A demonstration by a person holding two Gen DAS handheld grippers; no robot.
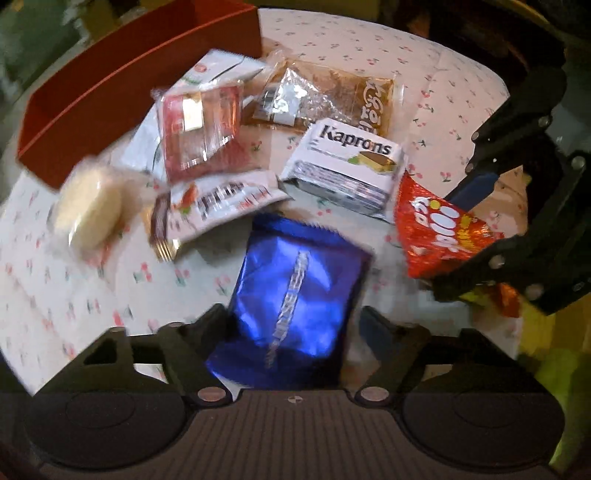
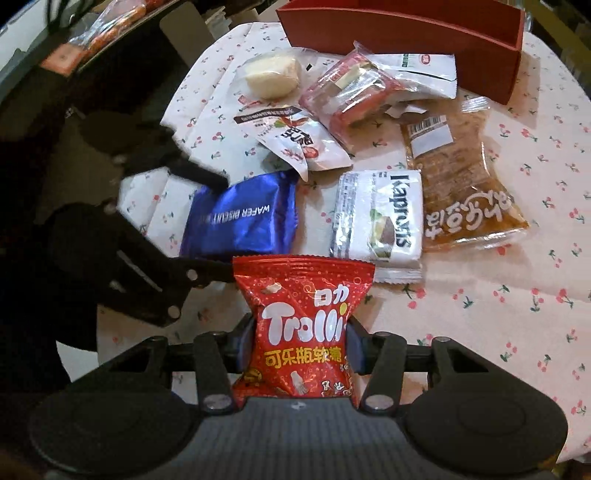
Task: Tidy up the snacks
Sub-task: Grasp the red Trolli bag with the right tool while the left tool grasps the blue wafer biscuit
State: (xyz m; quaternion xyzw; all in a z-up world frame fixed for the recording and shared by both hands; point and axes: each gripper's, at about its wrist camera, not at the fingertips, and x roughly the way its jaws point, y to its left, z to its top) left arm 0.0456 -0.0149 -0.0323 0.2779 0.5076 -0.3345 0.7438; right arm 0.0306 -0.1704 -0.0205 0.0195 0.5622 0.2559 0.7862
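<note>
Trolli gummy bag (image 2: 301, 325), red and crinkled, sits clamped in my right tool (image 2: 300, 347), its sides pinched between the two blue pads and its top fanning out beyond the fingertips, over the surface (image 2: 480, 332) with its cherry-print cloth. My left tool (image 1: 295, 325) straddles the blue wafer biscuit pack (image 1: 295, 291), one finger on either side of it; whether the pads actually press on the foil I cannot tell, as that view is blurred. That pack lies just beyond the Trolli bag and to its left, seen from my right tool. Ahead and slightly right of my right tool lies the white Kaprons wafer pack (image 2: 380, 218), and just right of that the long clear packet of brown snack (image 2: 461, 177). Further ahead sit a white pouch with red print (image 2: 295, 142), a clear pink-red packet (image 2: 351, 92) overlapping a white sachet (image 2: 421, 70), and a pale round cake in clear wrap (image 2: 271, 75). Farthest from me stands the red box (image 2: 406, 29), open-topped, with the sachet close against its front wall.
</note>
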